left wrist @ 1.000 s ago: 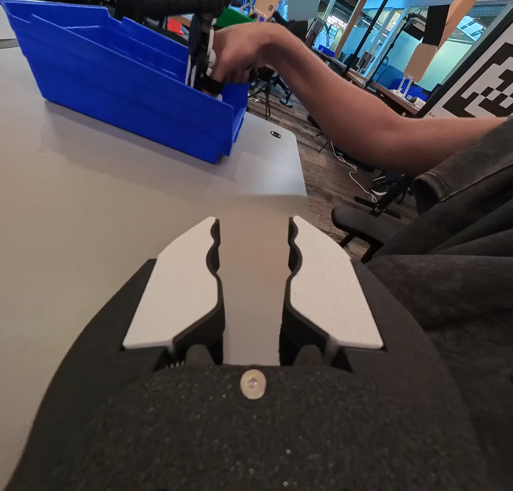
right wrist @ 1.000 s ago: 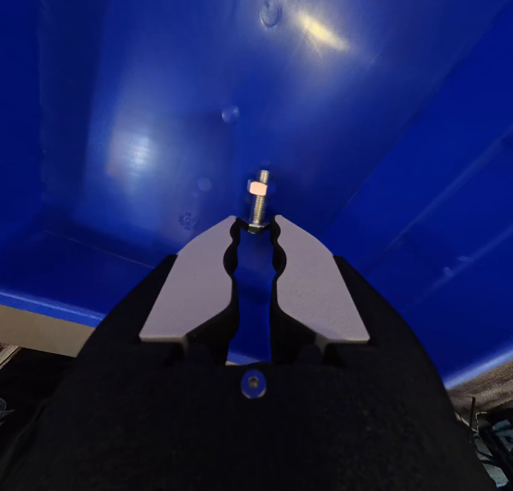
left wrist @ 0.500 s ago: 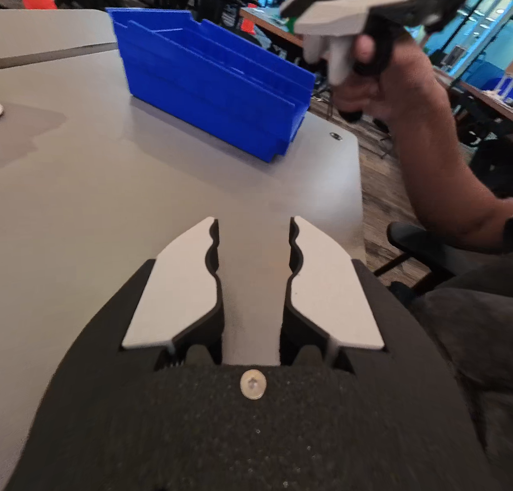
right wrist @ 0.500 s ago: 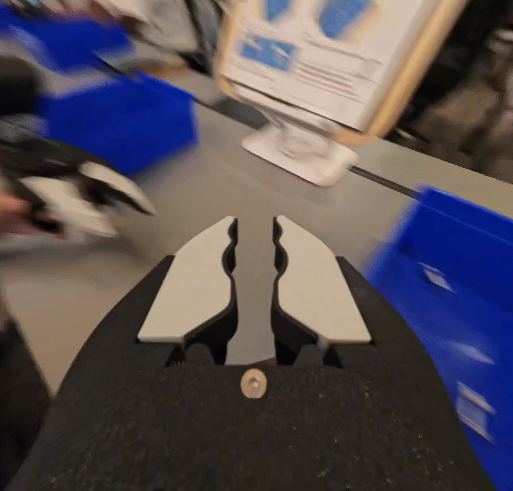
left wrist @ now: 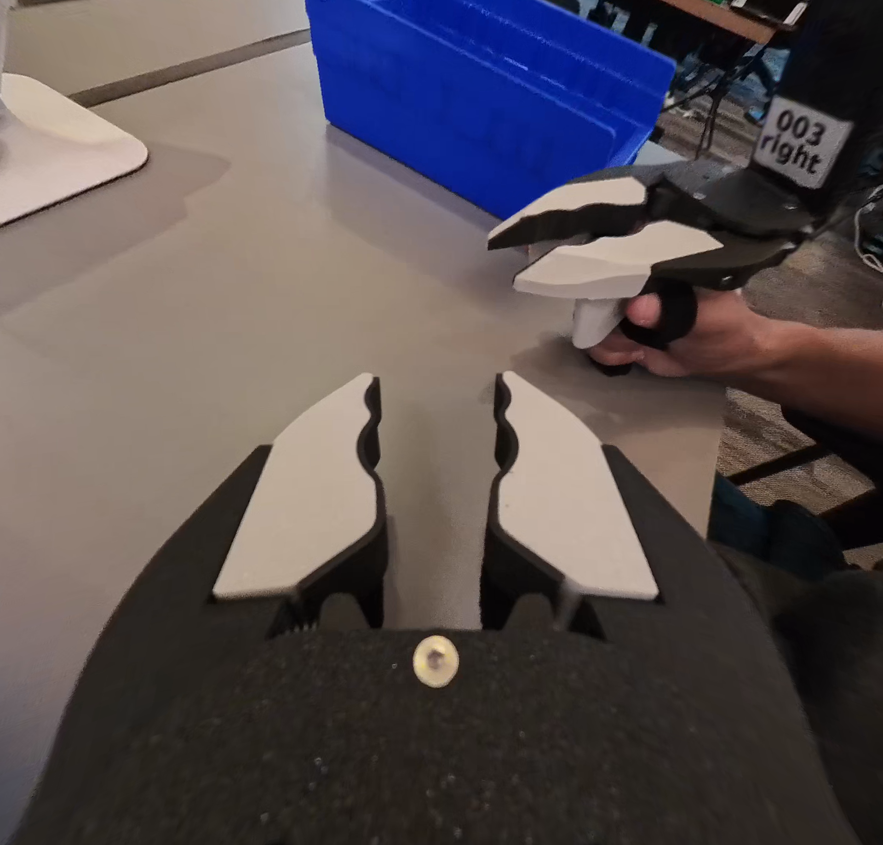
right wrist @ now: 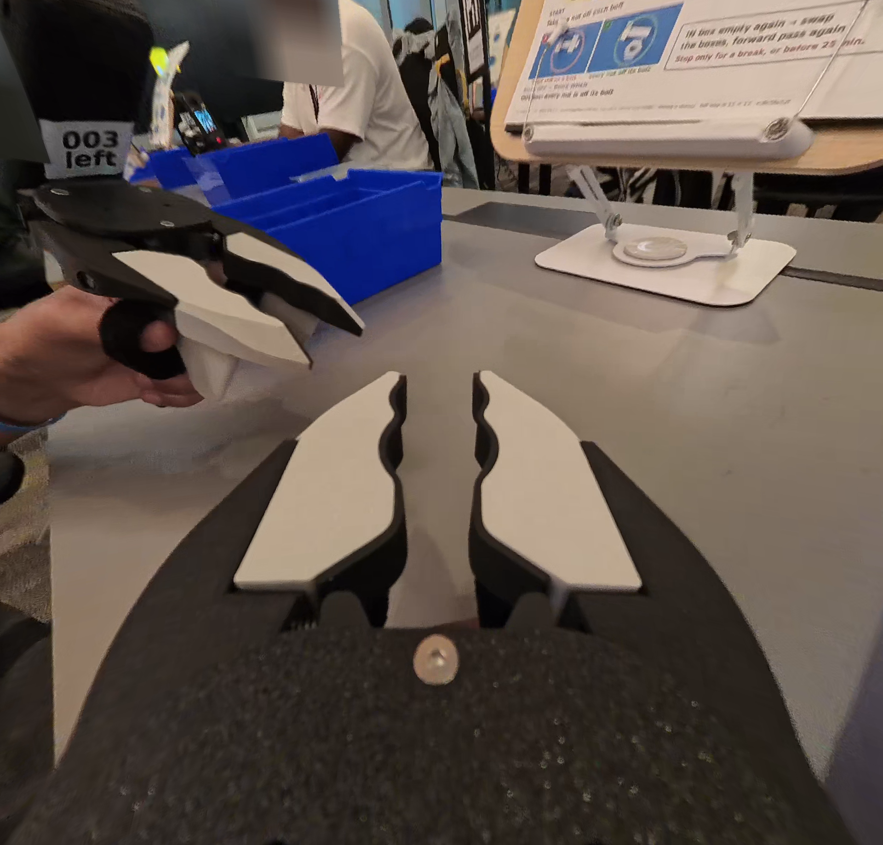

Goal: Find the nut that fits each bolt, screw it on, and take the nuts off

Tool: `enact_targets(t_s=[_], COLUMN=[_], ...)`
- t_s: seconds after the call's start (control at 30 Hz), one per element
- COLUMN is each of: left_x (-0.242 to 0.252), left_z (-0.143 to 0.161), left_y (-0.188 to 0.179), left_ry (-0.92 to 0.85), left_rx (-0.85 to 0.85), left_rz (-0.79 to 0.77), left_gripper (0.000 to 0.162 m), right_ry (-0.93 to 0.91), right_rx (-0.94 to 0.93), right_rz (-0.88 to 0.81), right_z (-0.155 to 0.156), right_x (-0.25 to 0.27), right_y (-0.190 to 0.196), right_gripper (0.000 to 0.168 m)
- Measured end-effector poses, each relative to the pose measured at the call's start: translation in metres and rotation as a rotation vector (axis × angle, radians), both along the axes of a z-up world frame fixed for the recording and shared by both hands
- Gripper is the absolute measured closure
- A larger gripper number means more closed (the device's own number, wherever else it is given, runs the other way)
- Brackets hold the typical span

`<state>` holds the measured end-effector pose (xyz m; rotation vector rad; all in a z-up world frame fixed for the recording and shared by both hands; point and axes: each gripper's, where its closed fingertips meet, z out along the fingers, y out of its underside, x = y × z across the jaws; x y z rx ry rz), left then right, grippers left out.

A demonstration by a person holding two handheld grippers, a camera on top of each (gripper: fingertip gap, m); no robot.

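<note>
- Grey and bare, the bench [left wrist: 200, 325] carries nothing between our two tools; a busy workshop with other people and more blue bins sits behind it.
- Our left gripper [left wrist: 437, 382] hangs just over the bench with its jaws parted and nothing between them.
- Our right gripper [right wrist: 439, 380] is released too, jaws apart by a narrower gap and also empty; in the left wrist view it [left wrist: 506, 261] hovers near the bench's right edge.
- We see no bolt and no nut in either view. We judge they lie inside a blue bin [left wrist: 478, 91] at the far right of the bench, or the other blue bin [right wrist: 353, 230] on the left side, whose floors are hidden from here.
- A white stand [right wrist: 669, 263] holding an instruction sheet sits well apart at the back and needs no attention.
- As we read it, the step in hand is fetching the next piece, so we should carry one gripper over a bin rim and tilt the camera down until the floor shows.
- We should pick a bolt by its head end, leaving the thread free for the nut.
- We should keep the other gripper clear and low, ready to take the matching nut by its flats.
</note>
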<state>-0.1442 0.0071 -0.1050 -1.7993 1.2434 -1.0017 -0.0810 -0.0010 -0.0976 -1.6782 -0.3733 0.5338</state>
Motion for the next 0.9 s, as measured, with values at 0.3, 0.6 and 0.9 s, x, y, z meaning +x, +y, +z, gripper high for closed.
enact_targets(t_s=[0.3, 0.6, 0.9], left_x=[-0.088, -0.274, -0.300], left_z=[0.078, -0.002, -0.080], left_y=[0.029, 0.166, 0.208], left_ry=[0.149, 0.792, 0.827], left_rx=[0.188, -0.021, -0.311], left_rz=[0.100, 0.629, 0.716], left_gripper=[0.116, 0.103, 0.104], right_ry=[0.022, -0.023, -0.044], right_rx=[0.002, 0.008, 0.036], right_rz=[0.011, 0.041, 0.042], right_z=[0.001, -0.001, 0.001], right_x=[0.001, -0.006, -0.008], right_y=[-0.002, -0.005, -0.008], right_gripper=[0.146, 0.147, 0.150])
